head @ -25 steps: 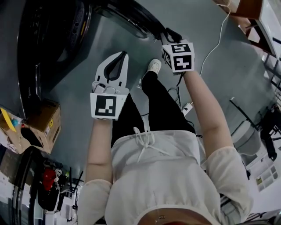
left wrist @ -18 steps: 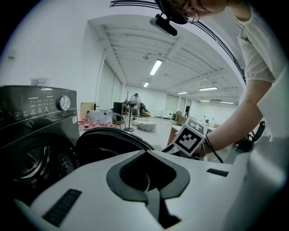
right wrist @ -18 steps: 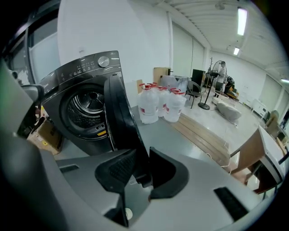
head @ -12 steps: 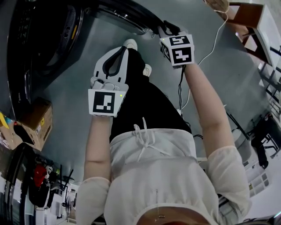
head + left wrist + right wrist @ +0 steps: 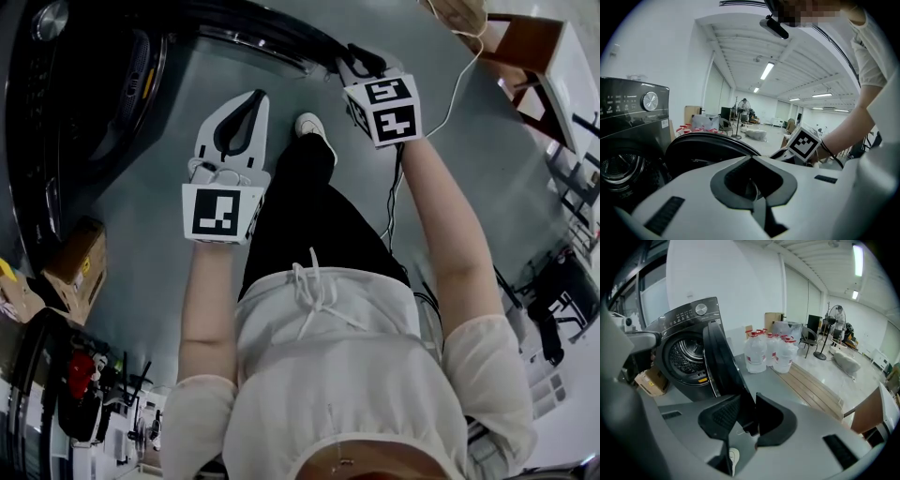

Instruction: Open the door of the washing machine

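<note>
The dark washing machine (image 5: 84,103) lies at the head view's upper left, its drum (image 5: 686,352) exposed. Its round door (image 5: 272,42) stands swung out from the front. My right gripper (image 5: 361,61) is shut on the door's outer edge (image 5: 719,366), which runs down between the two black pads in the right gripper view. My left gripper (image 5: 257,96) hangs in the air between machine and door, shut with nothing in it. In the left gripper view the door's rim (image 5: 705,147) arcs just beyond the closed tips (image 5: 751,158).
A cardboard box (image 5: 80,258) sits on the floor left of the machine. Several large water bottles (image 5: 766,355) and a strip of wooden planks (image 5: 811,385) lie beyond the door. A white cable (image 5: 459,89) trails over the floor at right. The person's shoe (image 5: 311,127) is below the door.
The right gripper has stayed on the door edge while the door swung farther from the machine. The left gripper has drifted alongside. The person's feet have stepped.
</note>
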Motion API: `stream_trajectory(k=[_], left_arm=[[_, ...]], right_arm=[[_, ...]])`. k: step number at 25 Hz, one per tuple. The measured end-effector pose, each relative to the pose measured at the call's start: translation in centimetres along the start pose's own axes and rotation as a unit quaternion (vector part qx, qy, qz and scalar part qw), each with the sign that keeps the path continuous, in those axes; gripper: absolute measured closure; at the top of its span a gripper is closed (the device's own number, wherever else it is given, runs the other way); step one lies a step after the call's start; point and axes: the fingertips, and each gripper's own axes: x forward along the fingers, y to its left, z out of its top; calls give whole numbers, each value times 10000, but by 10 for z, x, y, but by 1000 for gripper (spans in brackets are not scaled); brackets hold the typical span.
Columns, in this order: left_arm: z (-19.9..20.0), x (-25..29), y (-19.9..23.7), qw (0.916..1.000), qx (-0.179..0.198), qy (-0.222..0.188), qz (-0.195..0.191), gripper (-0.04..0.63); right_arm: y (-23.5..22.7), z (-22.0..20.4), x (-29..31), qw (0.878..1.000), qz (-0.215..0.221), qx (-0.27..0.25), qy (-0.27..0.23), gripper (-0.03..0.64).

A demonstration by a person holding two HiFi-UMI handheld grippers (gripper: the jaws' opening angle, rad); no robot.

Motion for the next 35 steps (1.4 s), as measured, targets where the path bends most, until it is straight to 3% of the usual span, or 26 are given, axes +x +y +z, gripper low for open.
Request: stream_trajectory(k=[6,12,22,26,29,35], left_arm=[[14,28,3,9998,-69,10,189,574],[32,55,10,9987,-221,-60,449,574],[47,73,3,9964,-466,-68,702,574],[48,65,9,9925,-734,-129,965,574],[55,59,16,9898,-575,-445,1221,574],[57,35,8,9761,-930,-605,1866,574]], right_arm=[[-26,12,7,9997,253,9,-66,512],[-39,23,19,9980,587,-138,190,511],[-59,38,30,9971,650,-176,353,506],[-60,37,30,9955,771,-246,497,503],[-58,40,32,9941,846,-386,562,500],[-57,60,13,9859,1166,-1151,346,534]])
